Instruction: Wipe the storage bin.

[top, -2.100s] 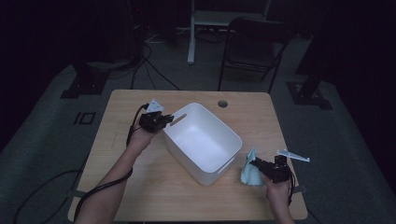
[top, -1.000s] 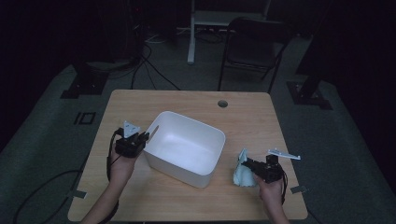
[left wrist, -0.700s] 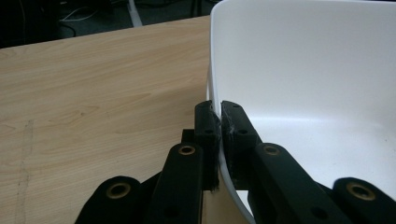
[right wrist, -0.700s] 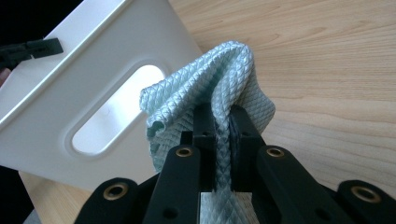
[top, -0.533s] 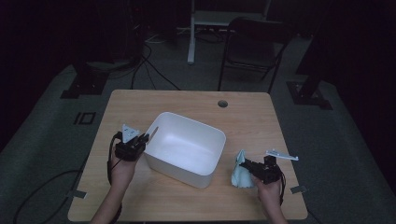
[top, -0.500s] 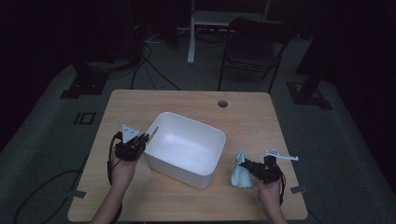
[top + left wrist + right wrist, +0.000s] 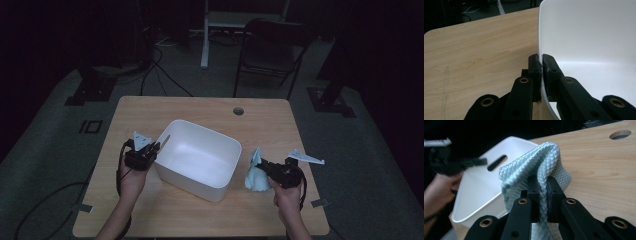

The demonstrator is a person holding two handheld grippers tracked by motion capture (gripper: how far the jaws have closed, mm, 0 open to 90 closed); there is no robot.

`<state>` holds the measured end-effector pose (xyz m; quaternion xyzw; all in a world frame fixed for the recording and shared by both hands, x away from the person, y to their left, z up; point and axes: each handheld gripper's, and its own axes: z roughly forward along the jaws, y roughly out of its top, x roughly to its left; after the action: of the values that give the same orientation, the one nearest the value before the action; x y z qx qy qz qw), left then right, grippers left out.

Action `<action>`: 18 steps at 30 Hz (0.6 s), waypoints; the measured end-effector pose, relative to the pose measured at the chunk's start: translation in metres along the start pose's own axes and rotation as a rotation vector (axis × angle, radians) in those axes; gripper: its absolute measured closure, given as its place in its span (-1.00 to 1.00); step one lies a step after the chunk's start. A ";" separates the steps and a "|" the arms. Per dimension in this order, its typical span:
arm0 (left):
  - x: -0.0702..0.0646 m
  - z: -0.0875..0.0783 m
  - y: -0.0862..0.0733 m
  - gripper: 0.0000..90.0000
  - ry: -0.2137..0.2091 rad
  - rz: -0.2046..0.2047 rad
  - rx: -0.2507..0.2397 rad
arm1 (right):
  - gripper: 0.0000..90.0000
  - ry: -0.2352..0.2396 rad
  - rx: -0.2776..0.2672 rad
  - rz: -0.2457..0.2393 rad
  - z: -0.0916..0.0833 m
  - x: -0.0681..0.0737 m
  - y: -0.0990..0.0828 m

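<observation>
A white plastic bin [image 7: 197,159] with slot handles stands on the wooden table [image 7: 210,112], turned at an angle. My left gripper [image 7: 153,149] is shut on the bin's left rim [image 7: 541,37], one jaw outside the wall and one inside. Right of the bin, a pale blue quilted cloth [image 7: 256,172] hangs bunched from my right gripper [image 7: 261,165], which is shut on a fold of it [image 7: 544,167]. The cloth's lower end touches the table. The bin [image 7: 481,182] lies just beyond the cloth in the right gripper view.
A round cable hole [image 7: 238,111] sits near the table's far edge. A black folding chair [image 7: 272,47] stands behind the table. Cables [image 7: 165,70] run over the dark floor. Bare wood lies in front of the bin.
The bin slid toward the person's side and turned, with the left gripper holding its rim. The right gripper with the cloth shifted slightly left. Over the last half second almost nothing moved.
</observation>
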<state>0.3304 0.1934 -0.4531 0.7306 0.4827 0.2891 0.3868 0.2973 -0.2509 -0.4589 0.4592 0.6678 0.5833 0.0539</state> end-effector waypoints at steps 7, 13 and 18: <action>-0.001 -0.001 -0.001 0.90 -0.002 0.009 -0.002 | 0.86 -0.003 0.024 -0.017 0.026 0.001 0.006; 0.003 0.000 0.000 0.92 -0.051 -0.017 0.005 | 0.86 0.003 0.050 -0.017 0.035 0.004 0.005; 0.001 -0.001 -0.001 0.90 -0.043 0.011 0.000 | 0.86 -0.009 0.041 -0.030 0.040 0.005 0.004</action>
<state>0.3296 0.1952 -0.4536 0.7394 0.4701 0.2753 0.3955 0.3210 -0.2193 -0.4660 0.4528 0.6861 0.5667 0.0560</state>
